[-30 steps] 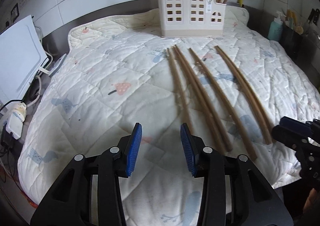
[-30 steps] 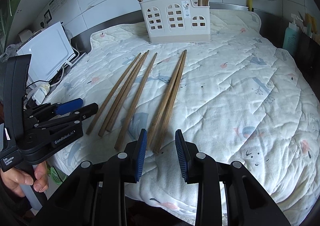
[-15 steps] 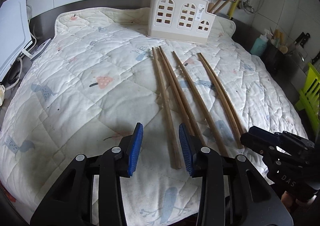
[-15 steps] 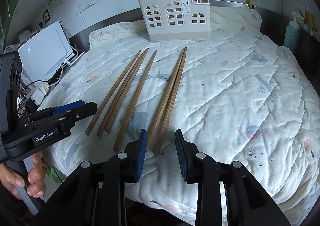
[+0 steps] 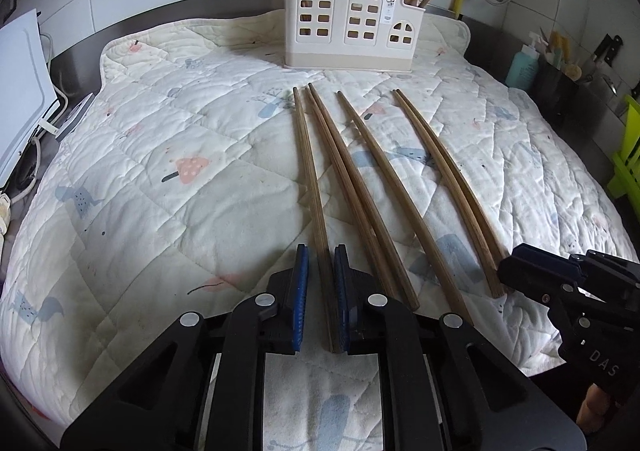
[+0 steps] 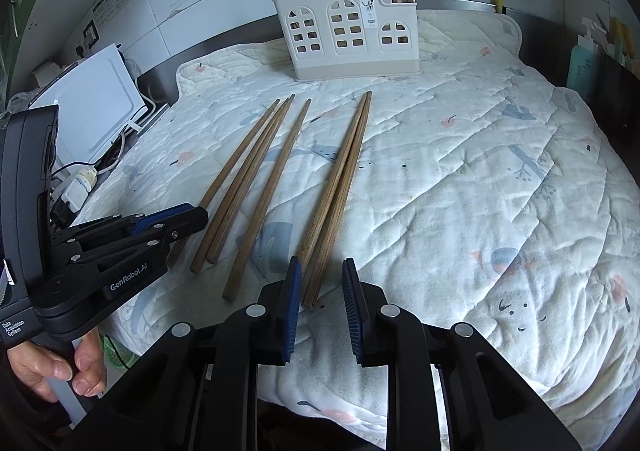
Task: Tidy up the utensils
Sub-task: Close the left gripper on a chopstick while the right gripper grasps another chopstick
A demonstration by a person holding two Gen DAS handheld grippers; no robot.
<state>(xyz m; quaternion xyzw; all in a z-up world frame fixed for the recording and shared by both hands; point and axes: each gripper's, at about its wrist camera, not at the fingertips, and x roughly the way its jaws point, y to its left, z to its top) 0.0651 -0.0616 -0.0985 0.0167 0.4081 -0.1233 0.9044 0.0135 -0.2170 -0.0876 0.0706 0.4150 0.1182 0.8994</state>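
Left wrist view: your left gripper (image 5: pixel 320 299) pointed down at the near edge of the quilted mat (image 5: pixel 160 155) covering the counter. Its jaws were closing on the thick end of the leftmost chopstick (image 5: pixel 310 179); the right pad touched the stick, while a thin gap remained at the left pad. Five more chopsticks (image 5: pixel 384 191) lay flat to its right, tips fanned toward the white utensil holder (image 5: pixel 352 31) at the far edge. The holder stood upright with chopsticks already standing in its left and right compartments. Your right gripper (image 5: pixel 560 291) showed at the mat's near right corner.

Right wrist view: your right gripper (image 6: pixel 320 303) hung over the near edge, jaws closing, pads still apart. The thick ends of the rightmost chopstick pair (image 6: pixel 340 187) lay between the pads, nearer the left one; contact could not be told. Your left hand (image 6: pixel 56 367) held the other gripper's handle near the near left corner.
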